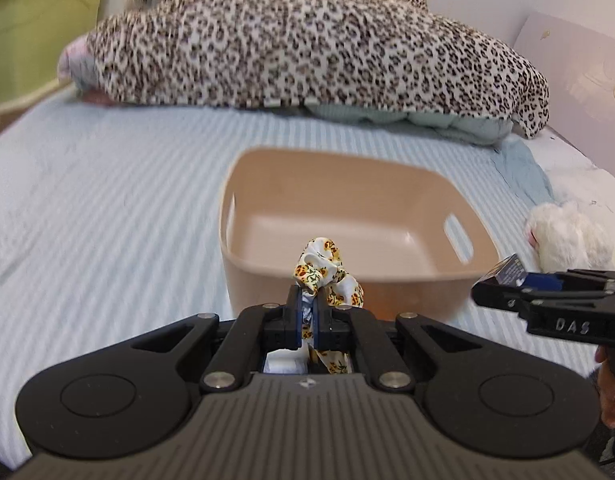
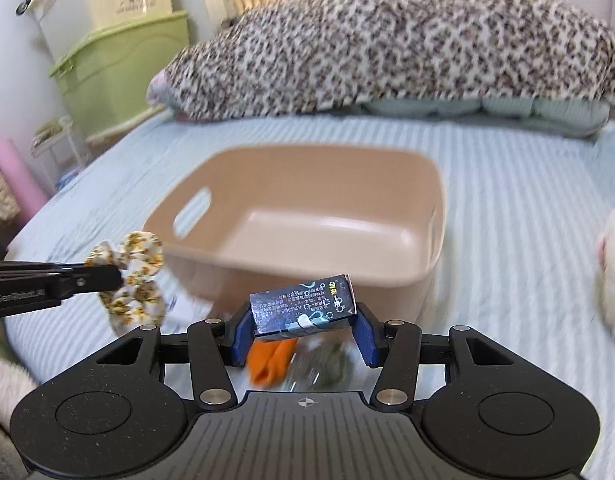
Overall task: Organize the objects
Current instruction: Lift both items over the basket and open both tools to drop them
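A beige plastic basket (image 1: 423, 280) (image 2: 387, 276) with handle slots sits empty on the striped bed. My left gripper (image 1: 306, 304) is shut on a white floral scrunchie (image 1: 327, 266) and holds it just before the basket's near wall; they show at the left in the right wrist view (image 2: 133, 280). My right gripper (image 2: 303, 320) is shut on a small dark printed box (image 2: 303, 306) held above the bed near the basket's front edge; the box shows at the right in the left wrist view (image 1: 507, 270).
A leopard-print blanket (image 1: 299, 40) lies piled across the far bed. A white plush toy (image 1: 567, 236) lies right of the basket. An orange item (image 2: 269, 360) and a greenish item (image 2: 331, 364) lie under my right gripper. Green storage bins (image 2: 123, 64) stand at the left.
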Tool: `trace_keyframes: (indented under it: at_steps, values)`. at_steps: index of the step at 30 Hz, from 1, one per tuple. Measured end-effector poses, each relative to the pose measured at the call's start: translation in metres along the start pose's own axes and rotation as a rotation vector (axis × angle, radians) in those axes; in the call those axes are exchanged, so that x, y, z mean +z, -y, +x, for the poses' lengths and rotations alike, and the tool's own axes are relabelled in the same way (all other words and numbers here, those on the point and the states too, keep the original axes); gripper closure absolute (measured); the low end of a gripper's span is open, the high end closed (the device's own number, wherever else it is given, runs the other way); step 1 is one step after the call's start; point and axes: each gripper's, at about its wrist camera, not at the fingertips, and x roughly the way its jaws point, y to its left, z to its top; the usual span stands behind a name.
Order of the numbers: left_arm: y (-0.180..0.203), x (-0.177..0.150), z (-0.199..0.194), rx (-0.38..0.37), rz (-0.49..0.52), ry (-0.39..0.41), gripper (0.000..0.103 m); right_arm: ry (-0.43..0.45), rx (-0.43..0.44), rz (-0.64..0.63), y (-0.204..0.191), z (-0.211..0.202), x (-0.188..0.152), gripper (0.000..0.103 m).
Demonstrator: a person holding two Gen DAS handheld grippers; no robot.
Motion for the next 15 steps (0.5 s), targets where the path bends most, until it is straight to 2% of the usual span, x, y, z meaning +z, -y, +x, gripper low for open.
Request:
trace_keyframes:
  at_steps: [8,15]
  values:
    - [0.005,0.03,0.039,0.01,0.026,0.031,0.098,0.068,-0.066,0.013,0.017,0.021,0.043,0.055]
    - [0.007,0.029,0.091,0.064,0.055,-0.043,0.098,0.008,-0.136,0.017,0.031,0.07,0.056,0.055]
